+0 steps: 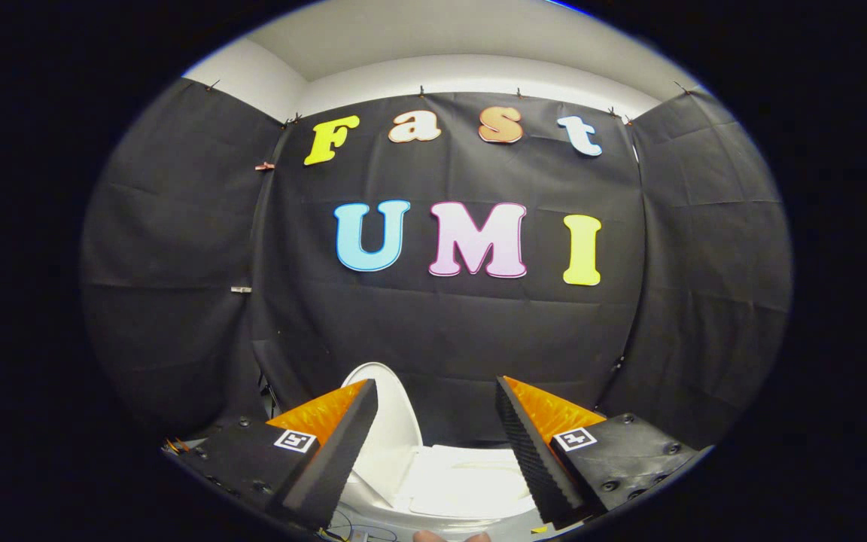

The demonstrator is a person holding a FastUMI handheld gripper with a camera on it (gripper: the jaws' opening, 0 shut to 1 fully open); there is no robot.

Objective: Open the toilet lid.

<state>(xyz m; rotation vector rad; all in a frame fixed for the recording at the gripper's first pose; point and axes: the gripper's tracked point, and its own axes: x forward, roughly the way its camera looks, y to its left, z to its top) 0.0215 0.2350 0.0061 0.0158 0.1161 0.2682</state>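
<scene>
A white toilet [448, 482] sits low down, below and between my two fingers. Its oval lid [392, 421] stands raised on edge, just behind the left finger [328, 444], which hides part of it. A flat white part of the toilet lies between the fingers, to the right of the lid. My gripper [436, 382] is open, held above the toilet. Nothing is between the orange and black fingers, and neither one touches the lid. The right finger [535, 444] covers the toilet's right side.
Black cloth walls [448, 324] close the booth in behind the toilet and on both sides. Thin cables [351, 527] lie on the floor near the toilet's base. A person's fingertips [448, 536] peek in under the gripper.
</scene>
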